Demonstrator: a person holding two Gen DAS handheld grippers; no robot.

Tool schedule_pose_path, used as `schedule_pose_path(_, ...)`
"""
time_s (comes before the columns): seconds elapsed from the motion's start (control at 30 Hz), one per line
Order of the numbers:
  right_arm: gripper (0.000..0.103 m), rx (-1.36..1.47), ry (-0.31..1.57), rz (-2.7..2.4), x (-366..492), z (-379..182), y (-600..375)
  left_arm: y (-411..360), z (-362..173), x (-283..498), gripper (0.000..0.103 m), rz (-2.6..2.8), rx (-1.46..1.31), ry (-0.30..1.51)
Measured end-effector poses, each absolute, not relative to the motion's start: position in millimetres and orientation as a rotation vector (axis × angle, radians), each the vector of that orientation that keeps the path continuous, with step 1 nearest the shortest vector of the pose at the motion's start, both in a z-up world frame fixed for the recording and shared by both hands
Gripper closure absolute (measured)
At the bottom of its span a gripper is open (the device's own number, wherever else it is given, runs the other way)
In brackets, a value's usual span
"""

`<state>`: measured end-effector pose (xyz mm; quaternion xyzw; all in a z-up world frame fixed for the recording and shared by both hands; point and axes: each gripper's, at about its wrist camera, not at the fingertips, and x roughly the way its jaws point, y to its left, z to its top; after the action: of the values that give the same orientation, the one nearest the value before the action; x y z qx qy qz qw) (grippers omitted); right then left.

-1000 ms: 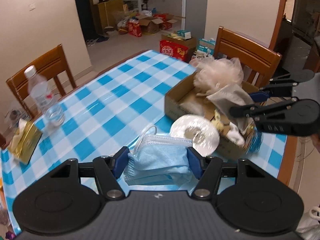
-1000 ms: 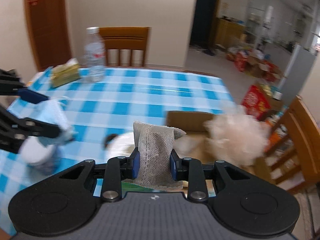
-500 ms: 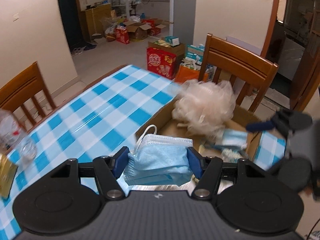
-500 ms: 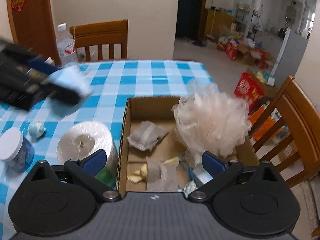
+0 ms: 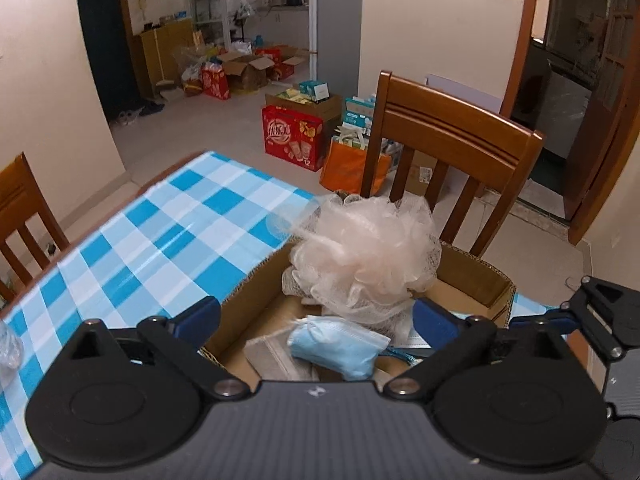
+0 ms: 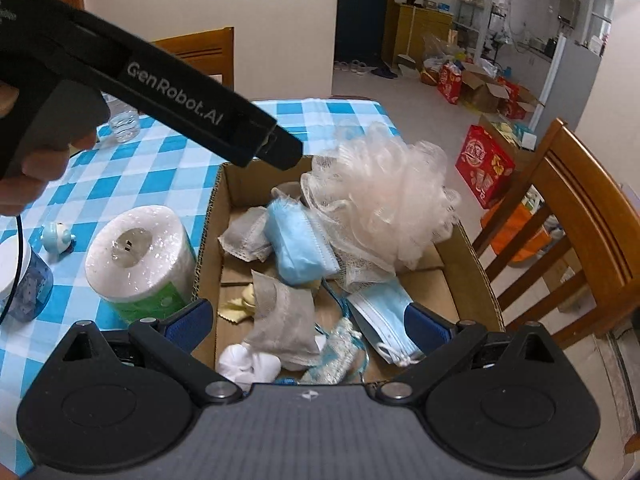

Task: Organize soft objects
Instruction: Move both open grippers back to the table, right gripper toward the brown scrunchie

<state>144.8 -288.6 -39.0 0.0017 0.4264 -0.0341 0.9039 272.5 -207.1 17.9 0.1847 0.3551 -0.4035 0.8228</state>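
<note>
A cardboard box (image 6: 472, 276) on the checked table holds soft things: a pale pink bath pouf (image 6: 384, 200), a crumpled blue face mask (image 6: 298, 244), grey cloths (image 6: 280, 320), a flat blue mask (image 6: 384, 320) and white cloth (image 6: 248, 364). In the left wrist view the box (image 5: 476, 276), the pouf (image 5: 368, 264) and the crumpled mask (image 5: 340, 348) lie below my left gripper (image 5: 316, 320), which is open and empty over the box. My right gripper (image 6: 308, 324) is open and empty over the box's near end. The left gripper's body (image 6: 180, 100) crosses the right wrist view at upper left.
A wrapped toilet roll (image 6: 140, 260) stands left of the box, with a white-lidded jar (image 6: 20, 280) and a small blue-white toy (image 6: 58, 236) beyond it. A wooden chair (image 5: 448, 152) stands behind the box. The right gripper (image 5: 600, 320) shows at the right edge.
My right gripper opened and dropped the grey cloth into the box. My left gripper carried the blue mask over the box, opened, and the mask now lies inside.
</note>
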Motion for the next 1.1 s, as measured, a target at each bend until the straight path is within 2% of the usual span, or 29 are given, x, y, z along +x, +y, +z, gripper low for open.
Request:
schedule_pose_path(0.47,0.0,0.059,0.859,-0.072,139,-36,-282,-154,34,247,0.001,-0.763,0.315,0.736)
schedule_pose_path(0.73,0.0,0.053,0.86,-0.045,140,-35,-258,-92,25,217,0.001,-0.598,0.269,0.726)
schedule_pose_path(1.1,0.0,0.009,0.85,0.007,153,-25,-206,1,3,200,0.001,-0.393,0.168,0.81)
